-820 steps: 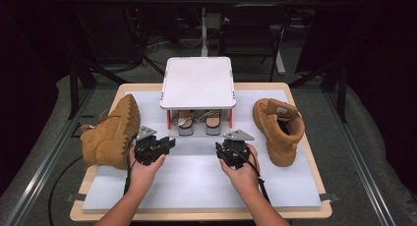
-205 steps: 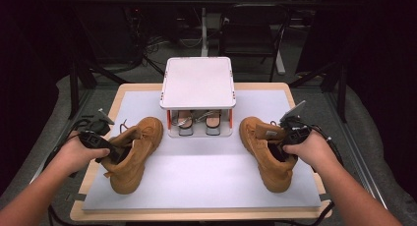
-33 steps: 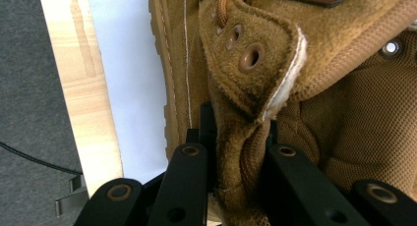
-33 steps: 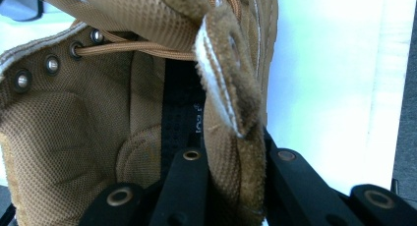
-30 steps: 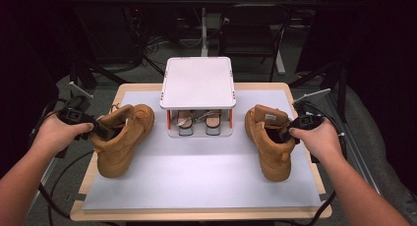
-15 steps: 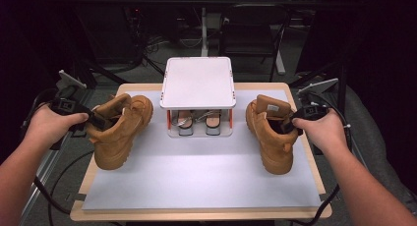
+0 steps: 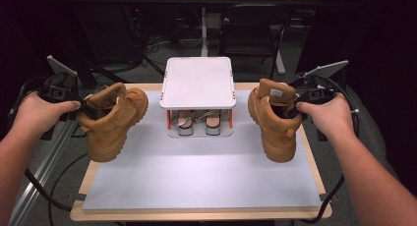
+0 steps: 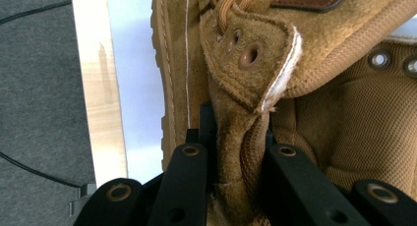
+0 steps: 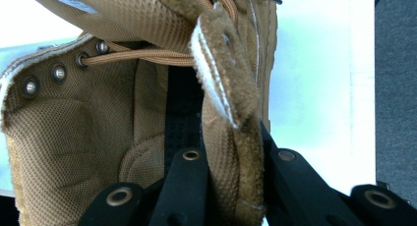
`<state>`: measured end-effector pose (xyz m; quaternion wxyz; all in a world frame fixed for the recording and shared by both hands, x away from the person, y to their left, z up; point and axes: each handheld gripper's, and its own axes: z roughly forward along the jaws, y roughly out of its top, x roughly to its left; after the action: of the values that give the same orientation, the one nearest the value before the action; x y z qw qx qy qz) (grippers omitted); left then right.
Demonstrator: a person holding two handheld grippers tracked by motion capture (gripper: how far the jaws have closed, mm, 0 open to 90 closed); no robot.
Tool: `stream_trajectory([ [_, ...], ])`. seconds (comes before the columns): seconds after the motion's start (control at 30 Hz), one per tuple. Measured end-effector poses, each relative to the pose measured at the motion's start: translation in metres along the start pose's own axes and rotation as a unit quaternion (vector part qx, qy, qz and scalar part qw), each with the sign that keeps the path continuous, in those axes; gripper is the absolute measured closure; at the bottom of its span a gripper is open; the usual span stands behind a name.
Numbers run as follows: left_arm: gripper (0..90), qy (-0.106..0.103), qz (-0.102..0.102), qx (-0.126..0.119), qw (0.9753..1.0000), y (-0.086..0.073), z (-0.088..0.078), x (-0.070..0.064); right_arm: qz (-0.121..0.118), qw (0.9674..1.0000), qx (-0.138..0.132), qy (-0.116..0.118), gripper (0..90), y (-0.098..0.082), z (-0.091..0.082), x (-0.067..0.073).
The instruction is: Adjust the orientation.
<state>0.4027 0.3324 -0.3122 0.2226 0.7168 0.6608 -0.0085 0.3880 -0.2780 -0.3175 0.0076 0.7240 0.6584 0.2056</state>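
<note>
Dark room, grey carpet floor (image 7: 359, 137), tangled cables (image 7: 152, 49), black desk legs (image 7: 275, 44) behind.

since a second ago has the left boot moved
Yes. The left boot, gripped by the left gripper, has lifted and tilted, its toe nearer the white rack.

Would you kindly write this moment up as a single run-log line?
left gripper: shut on left boot collar | right gripper: shut on right boot collar | boots: lifted off mat | rack: top bare
</note>
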Motion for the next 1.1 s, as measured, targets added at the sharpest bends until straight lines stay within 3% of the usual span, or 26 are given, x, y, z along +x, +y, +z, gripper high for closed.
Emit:
stream_trajectory([
  [0.3, 83.2, -0.006, -0.012, -0.02, 0.9997, 0.013, -0.019, -0.007, -0.001, 0.9999, -0.01, 0.002, 83.6, 0.014, -0.018, 0.012],
  [0.53, 83.2, 0.001, -0.008, -0.022, 0.9997, 0.025, -0.028, -0.019, 0.001, 0.9998, -0.022, 0.0, 83.6, 0.026, -0.029, 0.025],
  [0.87, 83.2, -0.002, -0.01, -0.032, 0.9994, 0.048, -0.033, -0.037, -0.006, 0.9993, -0.036, 0.0, 83.6, 0.048, -0.042, 0.051],
  [1.1, 83.2, -0.009, -0.015, -0.043, 0.9989, 0.063, -0.029, -0.05, -0.01, 0.999, -0.044, -0.002, 83.5, 0.064, -0.039, 0.071],
])
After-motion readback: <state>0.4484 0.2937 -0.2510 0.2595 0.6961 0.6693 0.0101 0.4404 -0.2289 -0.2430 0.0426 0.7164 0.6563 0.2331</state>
